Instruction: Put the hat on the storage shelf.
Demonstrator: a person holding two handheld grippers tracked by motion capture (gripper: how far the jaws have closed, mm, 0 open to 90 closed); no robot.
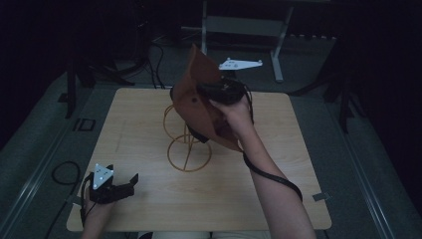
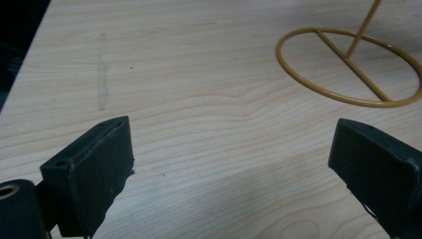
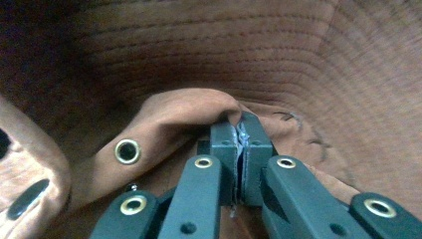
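brown hat (image 1: 199,94) of soft matt cloth, suede-like, with rows of stitching across the brim and shiny brass eyelets (image 3: 127,151). wire stand (image 1: 188,149) of thin metal rod, glossy mustard-yellow coat. table (image 1: 149,189) of pale wood, smooth, faint grain, low sheen. right gripper (image 3: 242,144) fingers (image 3: 256,149) of matt dark plastic with brass-ringed rivets; left gripper (image 2: 234,164) fingers (image 2: 99,164) likewise matt black plastic.

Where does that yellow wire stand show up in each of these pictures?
High view: the yellow wire stand stands mid-table, its top behind the brown hat.
Left gripper view: its round base ring lies at upper right.
Right gripper view: not in it.
Shared landmark: the pale wooden table, which is also the surface under the ring.
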